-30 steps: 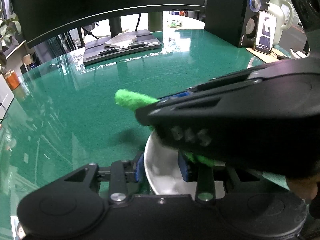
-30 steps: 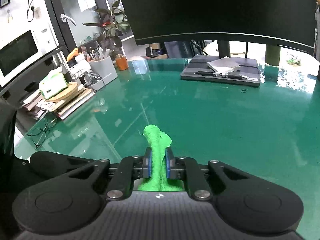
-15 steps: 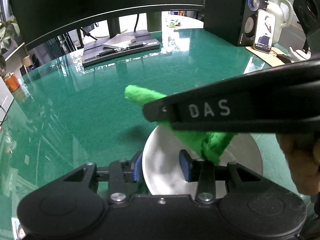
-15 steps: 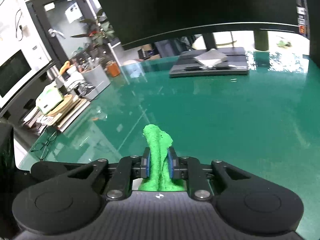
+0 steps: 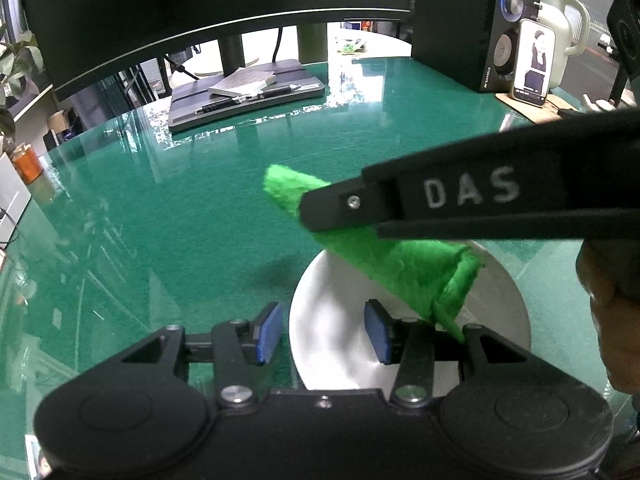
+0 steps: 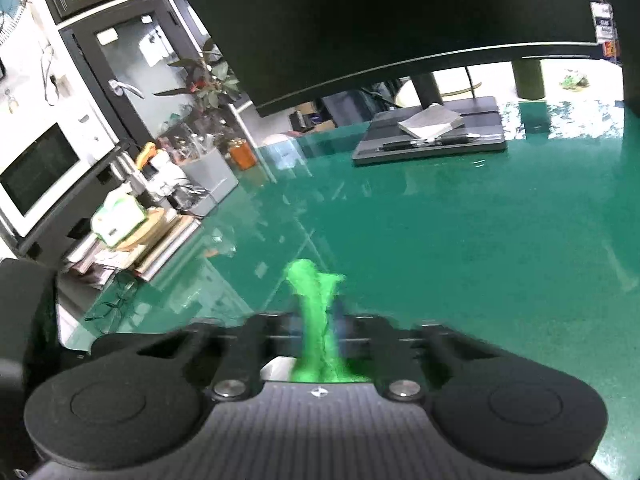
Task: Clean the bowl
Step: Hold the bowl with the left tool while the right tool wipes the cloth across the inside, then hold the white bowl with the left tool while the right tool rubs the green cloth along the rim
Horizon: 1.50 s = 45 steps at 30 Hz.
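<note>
A shiny metal bowl point(image 5: 340, 344) sits on the green table, close in front of my left gripper point(image 5: 322, 334). That gripper is open and straddles the bowl's left rim, with one blue pad outside the wall and one inside, a small gap showing at the outer pad. My right gripper point(image 5: 316, 212) reaches in from the right, above the bowl, shut on a bright green cloth point(image 5: 384, 256). The cloth's loose tail hangs down over the bowl's inside. In the right wrist view the cloth point(image 6: 312, 304) sticks out between the shut right gripper point(image 6: 318, 320), blurred by motion.
A black tray with a notebook and pens point(image 5: 244, 96) lies under the monitor at the back. A speaker point(image 5: 460, 20), a phone point(image 5: 534, 64) and a kettle point(image 5: 560, 20) stand at the back right. Boxes and glasses point(image 6: 108, 308) crowd the table's left edge. A hand point(image 5: 612, 312) holds the right gripper.
The right gripper has risen and drawn back to the right with the cloth, uncovering more of the bowl. The left gripper's pads stand slightly wider apart around the rim.
</note>
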Each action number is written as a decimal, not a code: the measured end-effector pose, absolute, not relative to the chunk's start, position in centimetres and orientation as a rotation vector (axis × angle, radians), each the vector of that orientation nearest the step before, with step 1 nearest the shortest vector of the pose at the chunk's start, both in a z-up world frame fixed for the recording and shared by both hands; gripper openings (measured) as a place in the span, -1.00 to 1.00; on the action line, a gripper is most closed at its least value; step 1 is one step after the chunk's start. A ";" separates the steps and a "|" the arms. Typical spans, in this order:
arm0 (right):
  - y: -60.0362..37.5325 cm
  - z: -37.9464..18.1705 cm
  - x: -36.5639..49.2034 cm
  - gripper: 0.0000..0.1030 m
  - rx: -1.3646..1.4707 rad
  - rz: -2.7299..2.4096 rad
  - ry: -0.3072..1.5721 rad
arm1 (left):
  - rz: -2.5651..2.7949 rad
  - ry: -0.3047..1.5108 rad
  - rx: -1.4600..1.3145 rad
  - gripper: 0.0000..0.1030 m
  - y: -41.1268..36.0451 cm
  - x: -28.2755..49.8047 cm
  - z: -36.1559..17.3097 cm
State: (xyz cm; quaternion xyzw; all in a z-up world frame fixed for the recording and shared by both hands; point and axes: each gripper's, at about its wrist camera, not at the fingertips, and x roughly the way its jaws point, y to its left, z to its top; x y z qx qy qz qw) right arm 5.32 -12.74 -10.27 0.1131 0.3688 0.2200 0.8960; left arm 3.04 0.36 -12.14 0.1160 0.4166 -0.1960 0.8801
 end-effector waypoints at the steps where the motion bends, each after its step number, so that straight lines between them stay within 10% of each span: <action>1: -12.5 -10.3 5.3 -0.84 0.222 0.454 0.764 | -0.408 0.868 0.242 -0.12 0.3 3.0 -12.1; 45: -15.4 -10.4 5.3 -0.78 0.252 0.380 0.820 | -0.409 0.851 0.263 -0.14 -0.9 2.5 -12.1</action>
